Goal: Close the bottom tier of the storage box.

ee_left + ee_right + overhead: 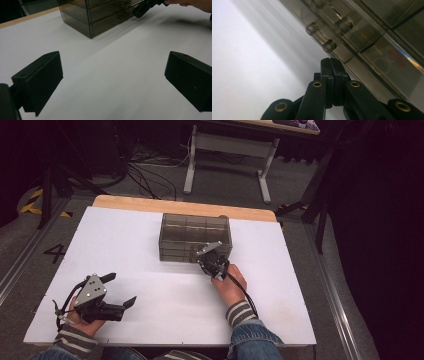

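Drawers — we count three tiers in one smoky clear plastic drawer box [195,237], boxy, just ahead of our right gripper [206,265], jaws pressed together; left gripper [121,290] gapes wide — empty.

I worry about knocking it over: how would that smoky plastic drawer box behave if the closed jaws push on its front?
The drawer box looks like stiff, thin clear plastic and seems nearly empty, so it is probably light. On the smooth white table it would likely slide rather than tip, being low and wide. The right gripper might slip off its small knobs.
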A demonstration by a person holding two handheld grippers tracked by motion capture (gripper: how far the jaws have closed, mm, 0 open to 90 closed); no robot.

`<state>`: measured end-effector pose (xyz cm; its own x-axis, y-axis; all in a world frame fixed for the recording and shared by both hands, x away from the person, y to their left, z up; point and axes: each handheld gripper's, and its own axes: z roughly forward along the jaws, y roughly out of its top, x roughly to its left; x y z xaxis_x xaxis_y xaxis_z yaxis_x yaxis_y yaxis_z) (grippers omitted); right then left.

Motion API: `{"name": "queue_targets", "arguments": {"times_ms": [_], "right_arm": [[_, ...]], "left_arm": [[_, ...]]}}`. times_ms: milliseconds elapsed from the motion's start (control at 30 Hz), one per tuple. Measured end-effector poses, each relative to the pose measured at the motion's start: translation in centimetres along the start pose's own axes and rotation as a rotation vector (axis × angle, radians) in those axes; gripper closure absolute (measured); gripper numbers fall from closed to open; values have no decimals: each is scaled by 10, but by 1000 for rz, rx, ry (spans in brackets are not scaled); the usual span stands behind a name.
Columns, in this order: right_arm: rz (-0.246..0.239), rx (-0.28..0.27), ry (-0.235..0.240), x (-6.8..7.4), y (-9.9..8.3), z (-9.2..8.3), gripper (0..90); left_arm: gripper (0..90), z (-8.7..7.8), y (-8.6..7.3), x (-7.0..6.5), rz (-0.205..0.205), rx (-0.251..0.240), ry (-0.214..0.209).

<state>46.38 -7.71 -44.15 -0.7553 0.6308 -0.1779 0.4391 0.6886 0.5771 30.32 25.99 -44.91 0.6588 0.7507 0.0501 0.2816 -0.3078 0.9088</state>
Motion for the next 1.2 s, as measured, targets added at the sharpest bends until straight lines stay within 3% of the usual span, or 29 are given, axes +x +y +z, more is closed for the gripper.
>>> {"name": "queue_targets", "arguments": {"times_ms": [167, 333, 867, 967, 1200], "right_arm": [[14, -73, 32, 6, -6, -19, 880], [12, -102, 45, 8, -4, -27, 875], [8, -115, 48, 9, -4, -30, 837], [7, -127, 49, 8, -4, -34, 785], [-5, -175, 68, 6, -6, -48, 555]], "left_arm": [[23, 0, 0, 0, 0, 1, 1], [23, 0, 0, 0, -2, -1, -1], [23, -1, 0, 0, -6, -8, 0], [24, -1, 0, 0, -7, -9, 0], [23, -1, 0, 0, -7, -8, 0]]}}
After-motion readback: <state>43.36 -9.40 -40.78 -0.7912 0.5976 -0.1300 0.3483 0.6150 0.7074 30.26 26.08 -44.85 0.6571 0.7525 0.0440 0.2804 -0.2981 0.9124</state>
